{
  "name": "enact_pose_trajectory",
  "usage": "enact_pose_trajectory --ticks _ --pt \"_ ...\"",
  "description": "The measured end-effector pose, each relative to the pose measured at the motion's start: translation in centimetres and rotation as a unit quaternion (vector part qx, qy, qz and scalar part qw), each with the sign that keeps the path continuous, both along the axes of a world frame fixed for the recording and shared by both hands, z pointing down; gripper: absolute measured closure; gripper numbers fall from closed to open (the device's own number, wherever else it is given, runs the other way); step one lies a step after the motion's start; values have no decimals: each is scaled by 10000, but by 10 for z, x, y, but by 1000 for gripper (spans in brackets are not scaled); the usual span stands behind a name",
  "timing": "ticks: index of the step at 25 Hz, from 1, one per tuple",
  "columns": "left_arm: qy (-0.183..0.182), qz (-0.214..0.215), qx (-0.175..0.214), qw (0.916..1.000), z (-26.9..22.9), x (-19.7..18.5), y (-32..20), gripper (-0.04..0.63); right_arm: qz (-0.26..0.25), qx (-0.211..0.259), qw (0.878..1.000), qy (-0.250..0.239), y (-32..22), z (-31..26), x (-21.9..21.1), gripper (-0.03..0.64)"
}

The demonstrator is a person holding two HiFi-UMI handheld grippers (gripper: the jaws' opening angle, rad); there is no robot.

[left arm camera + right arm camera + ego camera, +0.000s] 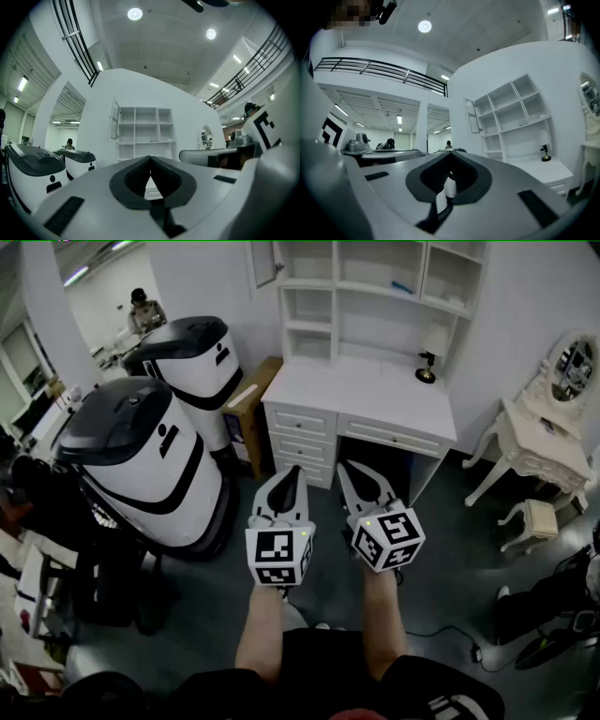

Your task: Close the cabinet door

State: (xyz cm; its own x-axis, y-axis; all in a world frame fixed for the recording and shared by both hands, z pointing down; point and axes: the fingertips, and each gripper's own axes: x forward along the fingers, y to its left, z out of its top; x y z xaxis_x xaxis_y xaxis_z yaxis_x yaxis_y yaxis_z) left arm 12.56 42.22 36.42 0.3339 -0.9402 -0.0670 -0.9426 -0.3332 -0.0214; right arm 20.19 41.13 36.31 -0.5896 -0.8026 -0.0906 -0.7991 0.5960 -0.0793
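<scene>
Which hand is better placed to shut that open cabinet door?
Probably the left gripper: the open cabinet door hangs at the shelf unit's left end, nearer it. The right gripper, also shut and empty, sits farther across.

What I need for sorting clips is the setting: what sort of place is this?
Probably a test lab or workshop hall staged as a room: a white desk with drawers under open white shelves, an ornate white dressing table beside it, and two large white-and-black machines nearby.

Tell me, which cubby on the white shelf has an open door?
The top left cubby: only it shows a door, swung out leftward.
</scene>
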Motion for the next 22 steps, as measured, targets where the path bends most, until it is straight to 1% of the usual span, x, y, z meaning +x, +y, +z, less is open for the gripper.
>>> enact_pose_trajectory --ticks 5,9,13,18,22 --pt "-5 -32 -20 10000 6 -7 -4 583 -34 -11 10000 58 -3 3 -4 598" --pt "24 -41 -47 10000 9 -13 -14 583 47 41 9998 -175 -14 0 -4 598" --pt "56 -33 -81 9999 13 -20 -27 583 131 -89 9998 -142 -30 8 -7 598" --pt "133 -32 -143 9998 19 -38 -50 583 181 -121 9996 -179 -54 12 -20 598" --pt "193 -59 -190 9996 23 -63 -77 583 167 -140 9996 -182 -81 15 -44 598"
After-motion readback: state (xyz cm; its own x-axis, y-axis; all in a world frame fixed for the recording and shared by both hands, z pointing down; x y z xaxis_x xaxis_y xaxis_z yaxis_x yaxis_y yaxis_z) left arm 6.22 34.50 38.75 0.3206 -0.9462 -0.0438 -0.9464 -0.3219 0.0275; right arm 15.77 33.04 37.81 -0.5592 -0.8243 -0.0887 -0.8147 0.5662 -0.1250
